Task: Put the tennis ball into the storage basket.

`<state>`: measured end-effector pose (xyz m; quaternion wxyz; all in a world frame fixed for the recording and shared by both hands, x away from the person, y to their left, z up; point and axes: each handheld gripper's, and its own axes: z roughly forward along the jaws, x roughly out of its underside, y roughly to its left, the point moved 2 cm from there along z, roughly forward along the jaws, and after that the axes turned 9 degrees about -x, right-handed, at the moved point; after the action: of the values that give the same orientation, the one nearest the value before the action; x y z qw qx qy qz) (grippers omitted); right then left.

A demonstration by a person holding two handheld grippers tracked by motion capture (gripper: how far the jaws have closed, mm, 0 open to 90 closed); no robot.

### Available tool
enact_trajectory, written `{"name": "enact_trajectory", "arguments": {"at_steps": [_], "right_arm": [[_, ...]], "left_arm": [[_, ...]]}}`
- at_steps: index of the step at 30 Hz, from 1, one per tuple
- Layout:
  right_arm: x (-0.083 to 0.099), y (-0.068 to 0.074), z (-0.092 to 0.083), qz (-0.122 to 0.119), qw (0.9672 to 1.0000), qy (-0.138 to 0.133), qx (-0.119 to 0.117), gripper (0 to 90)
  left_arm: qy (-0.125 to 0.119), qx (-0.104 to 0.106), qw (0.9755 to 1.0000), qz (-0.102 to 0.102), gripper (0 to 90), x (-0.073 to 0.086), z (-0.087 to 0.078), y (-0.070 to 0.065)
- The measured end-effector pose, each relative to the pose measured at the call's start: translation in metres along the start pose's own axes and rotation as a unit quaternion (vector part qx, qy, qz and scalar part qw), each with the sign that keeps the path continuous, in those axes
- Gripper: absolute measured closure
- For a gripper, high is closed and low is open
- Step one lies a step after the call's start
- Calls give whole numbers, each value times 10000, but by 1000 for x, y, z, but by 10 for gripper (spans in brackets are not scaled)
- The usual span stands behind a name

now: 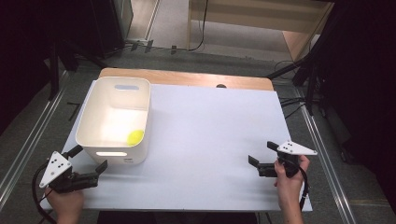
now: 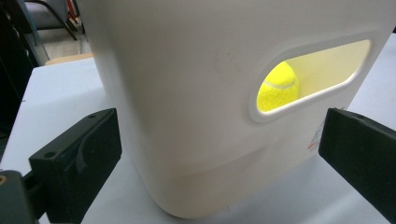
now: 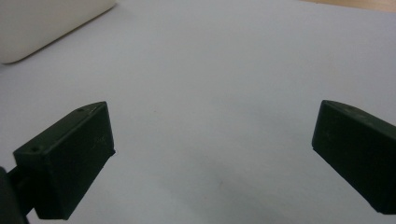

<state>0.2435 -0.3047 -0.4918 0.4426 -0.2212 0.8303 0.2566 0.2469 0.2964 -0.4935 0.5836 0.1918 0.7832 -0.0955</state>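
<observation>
A white plastic bin (image 1: 114, 116) stands on the left part of the white table (image 1: 210, 135). A yellow tennis ball (image 1: 135, 136) lies inside it near the front right corner. In the left gripper view the ball (image 2: 277, 87) shows through the handle slot in the bin wall (image 2: 187, 116). My left gripper (image 1: 89, 158) is open just in front of the bin's near left corner, with its jaws (image 2: 219, 126) spread wide and nothing between them. My right gripper (image 1: 261, 153) is open low over bare table at the right, empty (image 3: 212, 126).
A corner of the bin (image 3: 42, 23) appears at the top left of the right gripper view. The table's far wooden edge (image 1: 187, 77) shows behind the white top. Metal rails (image 1: 28, 140) and dark stands flank the table on the floor.
</observation>
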Motion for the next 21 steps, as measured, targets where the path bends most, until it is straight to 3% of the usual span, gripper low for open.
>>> {"name": "enact_trajectory", "arguments": {"at_steps": [21], "right_arm": [[30,-15,-24,168,9991,-339,216,0]], "left_arm": [[-3,10,10000,4,0,0,0,0]]}}
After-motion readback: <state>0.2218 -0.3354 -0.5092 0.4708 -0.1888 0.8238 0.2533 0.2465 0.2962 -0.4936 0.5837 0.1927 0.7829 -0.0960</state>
